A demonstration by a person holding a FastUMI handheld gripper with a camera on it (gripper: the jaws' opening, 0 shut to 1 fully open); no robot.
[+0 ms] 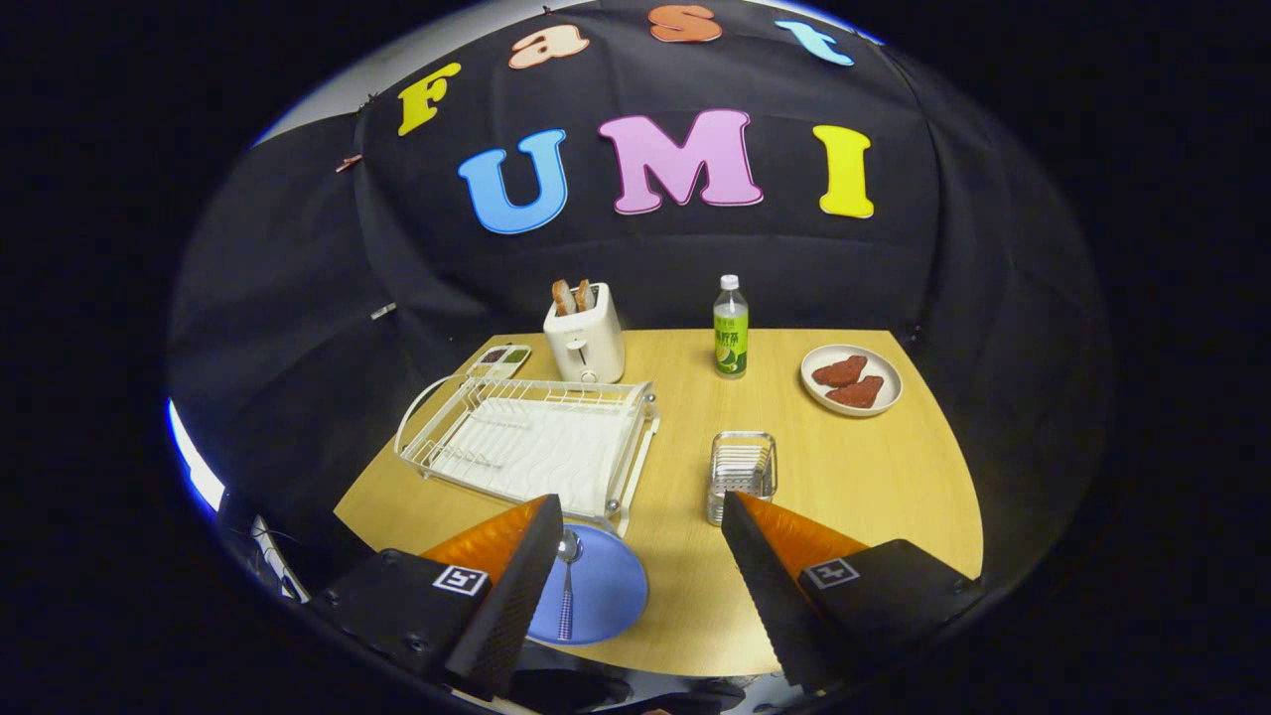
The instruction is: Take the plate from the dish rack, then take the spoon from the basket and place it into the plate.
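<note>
So from my seat the gripper (640,556) has its fingers spread wide apart with nothing between them. The spoon (567,586) is lying in the blue plate (601,596), bowl end toward the dish rack (526,442), and the plate sits on the wooden table (854,477) just in front of the rack's near corner, partly tucked behind one finger. Using the rack as my anchor: the wire basket (742,475) stands off to its side across a bare strip of tabletop, the toaster (584,338) with bread in it is right behind the rack, a small tray (499,358) sits next to the toaster, and the bottle (731,328) and a plate of food (851,379) are further out past the basket. The blue plate is pretty close to the table's near edge. Plenty of open wood between rack and basket.
</note>
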